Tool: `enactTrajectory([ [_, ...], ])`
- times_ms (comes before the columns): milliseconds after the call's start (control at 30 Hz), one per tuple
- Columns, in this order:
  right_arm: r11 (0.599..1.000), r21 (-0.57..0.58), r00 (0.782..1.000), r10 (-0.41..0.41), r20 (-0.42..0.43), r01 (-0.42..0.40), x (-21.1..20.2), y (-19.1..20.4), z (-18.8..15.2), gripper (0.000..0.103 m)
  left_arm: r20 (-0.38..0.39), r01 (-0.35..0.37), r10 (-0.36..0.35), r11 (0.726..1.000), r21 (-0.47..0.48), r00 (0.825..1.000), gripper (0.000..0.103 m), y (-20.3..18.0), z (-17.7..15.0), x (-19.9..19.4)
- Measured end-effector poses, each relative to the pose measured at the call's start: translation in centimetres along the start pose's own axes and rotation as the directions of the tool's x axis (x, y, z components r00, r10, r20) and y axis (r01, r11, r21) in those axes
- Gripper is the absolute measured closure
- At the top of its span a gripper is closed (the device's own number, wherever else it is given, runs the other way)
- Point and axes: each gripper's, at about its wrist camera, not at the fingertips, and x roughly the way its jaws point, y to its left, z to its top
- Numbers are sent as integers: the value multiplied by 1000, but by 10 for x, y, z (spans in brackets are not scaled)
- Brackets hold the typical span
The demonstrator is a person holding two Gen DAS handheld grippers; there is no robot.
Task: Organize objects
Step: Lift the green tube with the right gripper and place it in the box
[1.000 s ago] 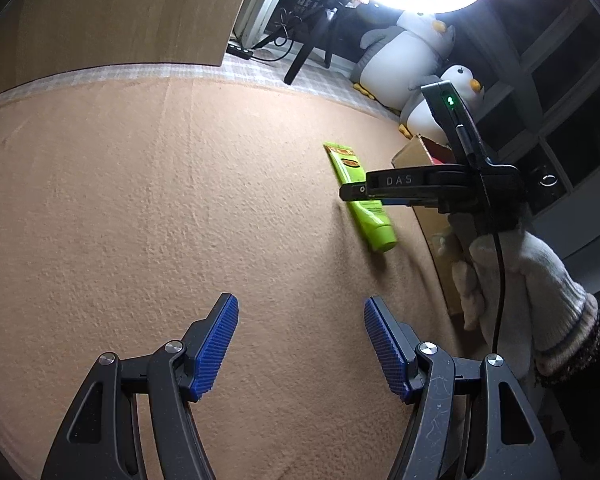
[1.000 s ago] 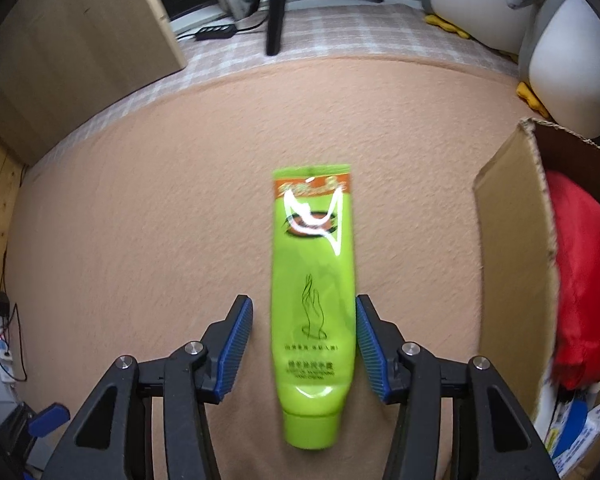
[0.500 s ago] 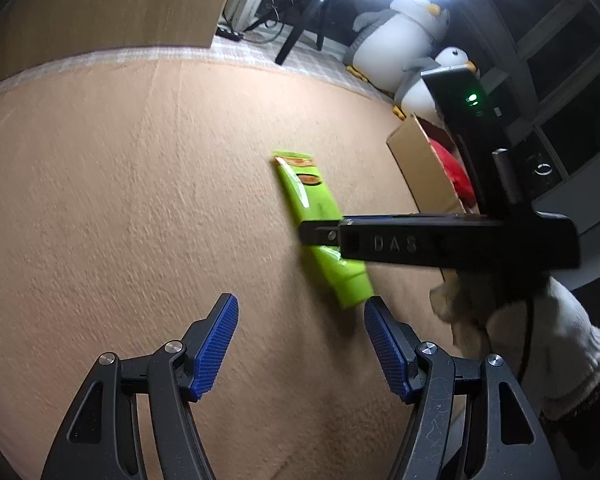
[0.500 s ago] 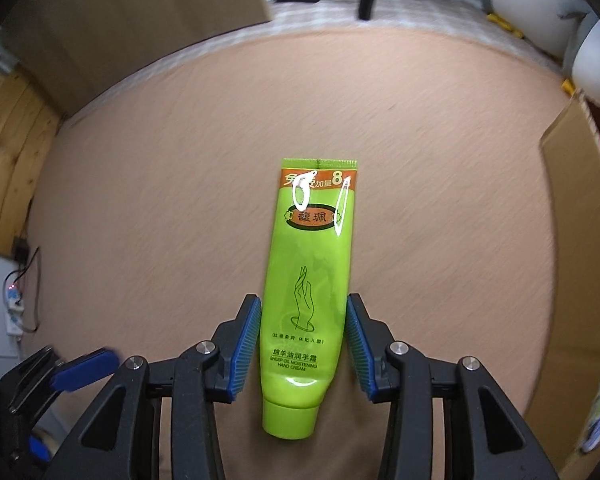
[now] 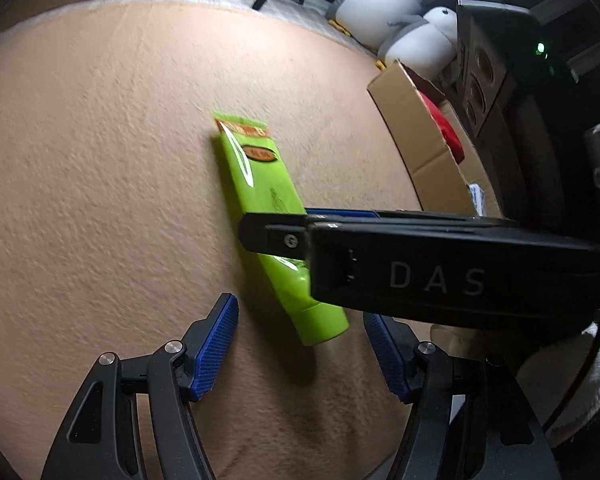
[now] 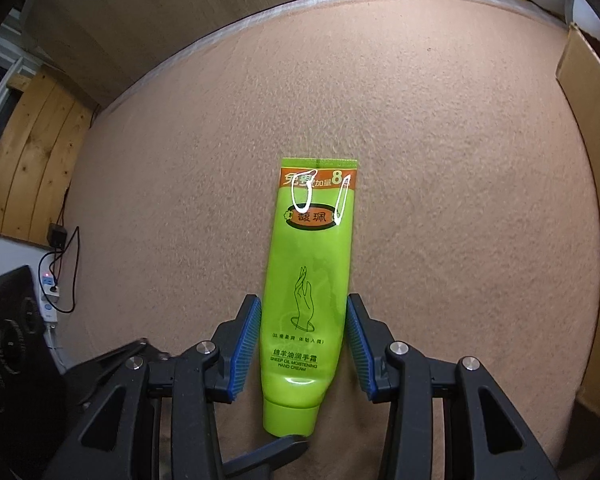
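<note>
The green hand-cream tube (image 6: 306,292) sits between my right tool's (image 6: 303,346) blue pads (image 6: 246,346), which press its two sides just above the cap; the cap end points back toward my camera and the crimped end with the orange band points away. From this view I read the label and the hand drawing, and the tube looks lifted off the tan surface (image 6: 460,160), though I cannot tell how far. The left wrist view gives what the right one hides: the tube (image 5: 260,184) seen from the side, tilted, its cap end hanging clear above a shadow on the surface (image 5: 100,160), with the right tool (image 5: 276,236) reaching in from the right edge as a long black bar marked DAS, held by a hand in a pale knit glove (image 5: 564,392). That view also shows the open cardboard box (image 5: 416,128) with something red (image 5: 448,136) inside, well apart from the tube, and two plush penguins (image 5: 396,4) behind it. My left tool (image 5: 300,344) points steeply down, its jaws standing wide with nothing gripped, the tube's cap hanging just beyond and between its pads.
</note>
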Motion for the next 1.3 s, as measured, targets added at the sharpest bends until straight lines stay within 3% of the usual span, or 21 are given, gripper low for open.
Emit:
enactTrajectory([
  [133,1000,12,1000,9,5,-9,-1,-2,-5,63,-5,19,-19,1000,-2,1000,42,-5,-1,5],
  [300,1000,3,1000,-2,11,2,-3,-1,-8,64,-13,16,-16,1000,-5,1000,61,-8,0,10],
  [567,1000,12,1000,1,18,-1,-2,3,-4,65,9,23,-23,1000,-13,1000,61,-7,0,8],
  [833,1000,17,998,1,66,-2,-28,-5,-2,65,39,24,-25,999,38,999,61,-28,11,-3],
  [1200,997,39,978,-71,198,65,-99,-40,8,65,64,63,-75,983,171,995,61,-97,41,-11],
  [1300,994,63,970,-96,222,84,-114,-56,9,65,60,79,-93,976,201,994,61,-130,61,12],
])
